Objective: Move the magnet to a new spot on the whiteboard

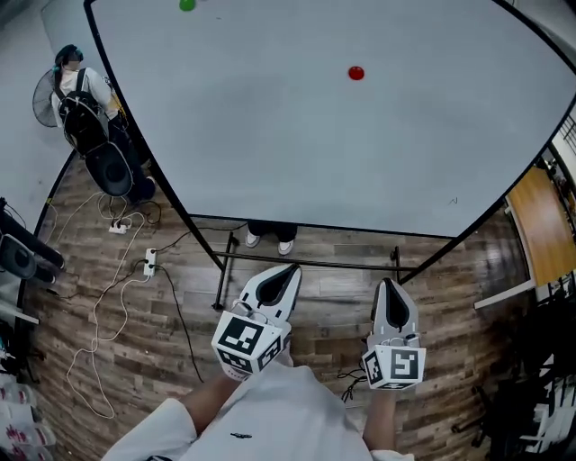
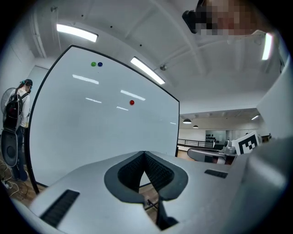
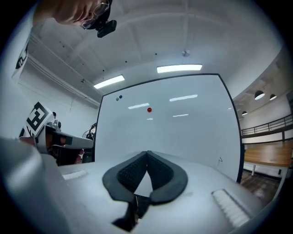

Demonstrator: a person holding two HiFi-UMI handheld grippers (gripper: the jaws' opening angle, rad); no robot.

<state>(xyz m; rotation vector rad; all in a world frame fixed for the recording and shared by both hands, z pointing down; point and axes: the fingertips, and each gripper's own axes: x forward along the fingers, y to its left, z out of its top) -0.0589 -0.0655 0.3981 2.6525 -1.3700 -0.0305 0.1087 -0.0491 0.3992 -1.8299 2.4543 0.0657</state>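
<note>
Left gripper [image 1: 286, 273] and right gripper [image 1: 388, 286] both pinched shut, empty, held level facing the whiteboard [image 1: 270, 144] and well short of it. Looks like approach, no grab yet. Red magnet [image 1: 356, 73] is stuck on the board at 12 o'clock from the right gripper, so that's the likely picker; green magnet [image 1: 186, 4] off at 11.

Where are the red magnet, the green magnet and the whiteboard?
red magnet [image 1: 356, 73]: head view, middle of its cap.
green magnet [image 2: 94, 64]: left gripper view, middle of its cap.
whiteboard [image 1: 297, 162]: head view, bare white surface.
</note>
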